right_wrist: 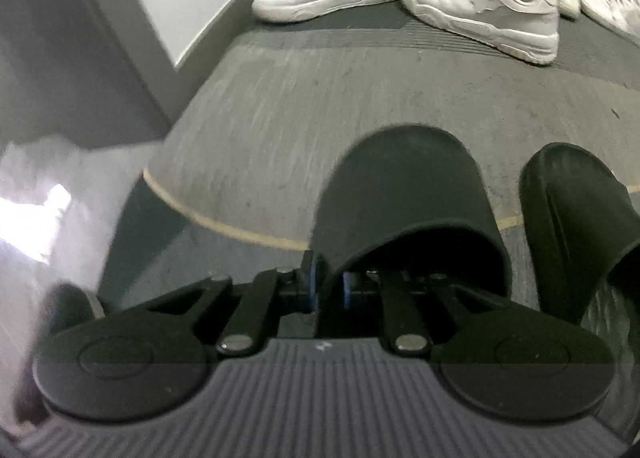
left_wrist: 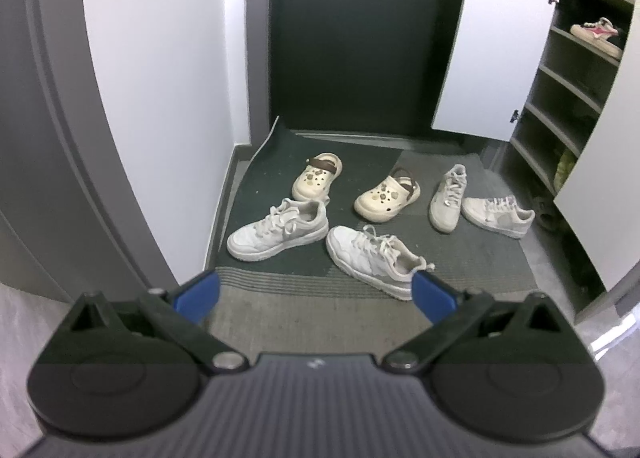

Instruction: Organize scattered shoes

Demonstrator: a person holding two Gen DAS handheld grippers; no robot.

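Six shoes are seen scattered on a dark green mat (left_wrist: 360,146) in an entryway, viewed from the left wrist camera. Two cream clogs (left_wrist: 316,178) (left_wrist: 386,196) lie farthest back, apart from each other. Nearer, two white sneakers (left_wrist: 278,230) (left_wrist: 372,258) lie toe to toe, almost touching, at an angle. To the right, a second pair of pale sneakers (left_wrist: 448,194) (left_wrist: 498,216) is set in a V, close to the open shoe cabinet (left_wrist: 576,106). The cabinet door (left_wrist: 496,54) is swung out over the mat's back right corner, so room there is narrowed. The mat's left edge is curled up against the white wall (left_wrist: 160,78), and bare striped mat is left free in front of the shoes.

The left hand-held gripper (left_wrist: 316,294) is held above the mat's near edge with its blue pads (left_wrist: 200,290) spread wide and nothing between them.

In the right wrist view, the right hand-held gripper (right_wrist: 330,290) is closed narrowly on the side wall of a dark slipper (right_wrist: 404,194), the rim being pinched between the blue pads. A second dark slipper (right_wrist: 576,218) lies just beside it on the right, across the mat's pale border stripe (right_wrist: 224,226). A wide stretch of grey mat is open between the slippers and the white sneakers beyond.
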